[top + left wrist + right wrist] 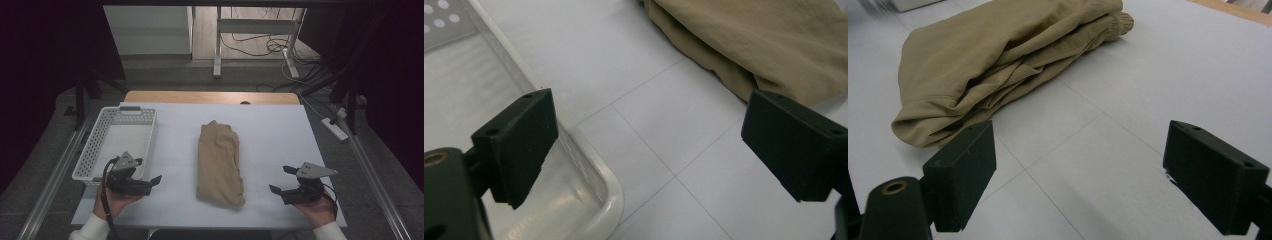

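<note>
Approach step, by the look of it: nothing gripped, both tools flank the garment.

High view: folded tan cloth garment [219,165] lies lengthwise at the middle of the white table top [280,130], apart from everything else. White perforated plastic basket [117,142] sits at the table's left edge and looks empty. Left gripper [148,182] is held low at the basket's near corner, jaws spread, pointing toward the garment. Right gripper [285,181] is held near the table's right front, jaws spread too, also aimed at the garment. Both are well short of the fabric.

Left gripper view: jaws wide apart with bare table between them; basket rim [611,192] is just beside the left jaw, garment edge [744,75] ahead on the right side.

Right gripper view: jaws wide apart over bare table; garment's rounded near end [948,115] lies ahead at the left, with layered folds visible.

Judgement: next move calls for closing in on the garment from both sides and pinching all the layers, likely to lift it toward the basket; a shallow pinch could let the fold come undone.
</note>
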Tool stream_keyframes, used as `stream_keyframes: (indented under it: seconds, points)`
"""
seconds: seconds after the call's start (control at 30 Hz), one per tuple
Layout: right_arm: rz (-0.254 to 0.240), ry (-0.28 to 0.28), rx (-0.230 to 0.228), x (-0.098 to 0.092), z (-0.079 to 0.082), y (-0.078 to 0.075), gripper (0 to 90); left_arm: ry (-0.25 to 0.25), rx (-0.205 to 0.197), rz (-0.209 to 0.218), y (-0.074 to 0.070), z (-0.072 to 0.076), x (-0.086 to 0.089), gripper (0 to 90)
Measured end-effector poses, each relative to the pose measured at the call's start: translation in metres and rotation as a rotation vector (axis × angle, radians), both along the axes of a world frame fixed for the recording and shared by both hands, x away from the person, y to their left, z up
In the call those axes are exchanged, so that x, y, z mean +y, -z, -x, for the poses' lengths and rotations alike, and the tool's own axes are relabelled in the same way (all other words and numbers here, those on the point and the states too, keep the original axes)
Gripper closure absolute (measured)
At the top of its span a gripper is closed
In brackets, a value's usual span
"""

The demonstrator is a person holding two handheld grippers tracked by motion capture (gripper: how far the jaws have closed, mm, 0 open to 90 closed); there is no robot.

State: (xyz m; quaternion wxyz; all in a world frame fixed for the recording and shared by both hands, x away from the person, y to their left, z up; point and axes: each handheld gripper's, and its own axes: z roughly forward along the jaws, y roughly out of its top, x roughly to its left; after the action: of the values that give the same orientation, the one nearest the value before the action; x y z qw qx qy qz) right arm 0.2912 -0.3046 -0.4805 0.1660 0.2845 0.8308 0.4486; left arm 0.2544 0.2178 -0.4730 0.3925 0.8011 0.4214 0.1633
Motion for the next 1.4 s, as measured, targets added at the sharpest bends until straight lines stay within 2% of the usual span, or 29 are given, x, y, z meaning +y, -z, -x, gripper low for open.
stream_keyframes:
  seconds: [0.53, 1.4]
  points:
    - [0.015, -0.002, 0.014, -0.0022, 0.0052, 0.0026, 13.8, 0.017, -0.013, 0.005, -0.0026, -0.0051, -0.0047, 8.7]
    - [0.036, -0.025, 0.007, 0.0063, 0.0010, 0.0040, 13.9, 0.009, -0.007, 0.012, -0.0002, -0.0003, -0.0018, 9.2]
